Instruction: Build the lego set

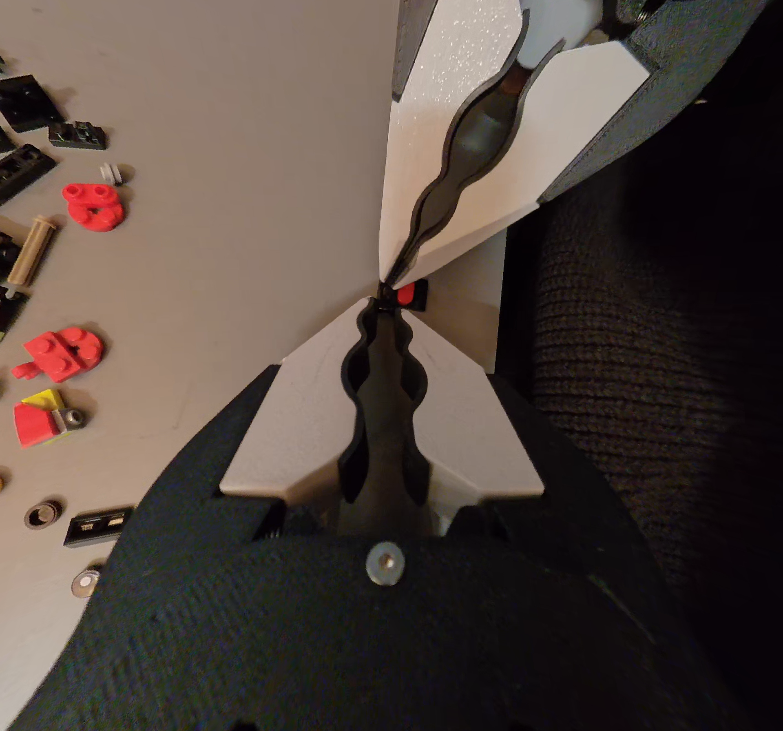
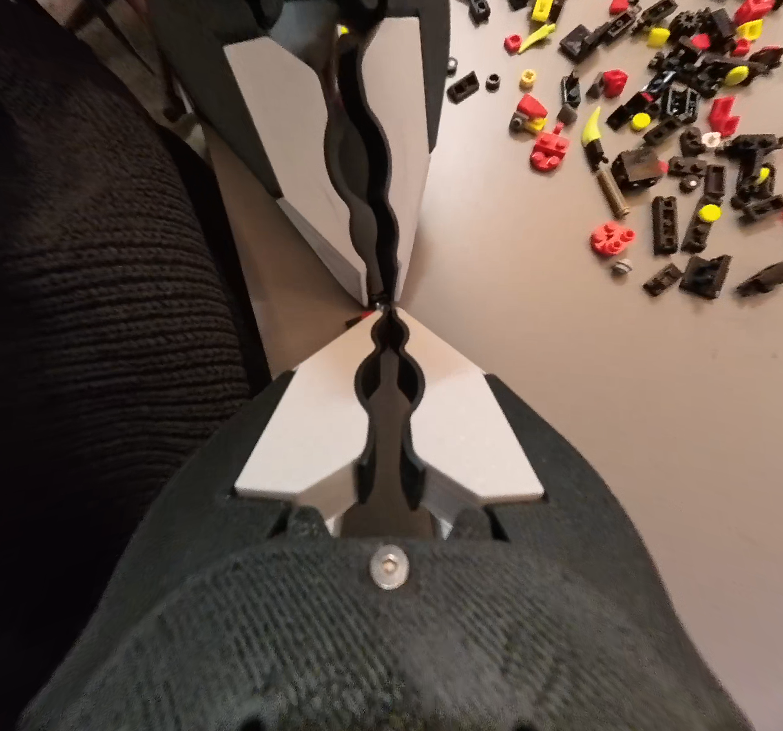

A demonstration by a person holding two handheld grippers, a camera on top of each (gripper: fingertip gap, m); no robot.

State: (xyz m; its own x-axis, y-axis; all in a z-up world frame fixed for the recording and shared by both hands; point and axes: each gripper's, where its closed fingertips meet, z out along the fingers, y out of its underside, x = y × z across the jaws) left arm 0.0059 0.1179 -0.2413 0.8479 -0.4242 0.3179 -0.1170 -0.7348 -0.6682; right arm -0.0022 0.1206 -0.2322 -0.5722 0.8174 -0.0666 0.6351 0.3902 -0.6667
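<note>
1. Left wrist view: the left gripper (image 1: 386, 303) has its jaws narrowed on a small black and red toy piece (image 1: 409, 296), above the edge of the table (image 1: 254, 117). The right gripper (image 1: 392, 282) meets it tip to tip. Red bricks (image 1: 95, 206) lie well to the left.
2. Right wrist view: the right gripper (image 2: 386, 310) is nearly closed; its tips touch the same piece (image 2: 358, 309), but I cannot tell whether they grip it. A pile of loose bricks (image 2: 661, 117) lies far right.

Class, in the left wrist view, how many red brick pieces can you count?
4. Three lie loose on the table at left: upper piece, middle piece, and lower piece, joined to yellow. A fourth sits on the black piece at centre. Others may be hidden.
</note>
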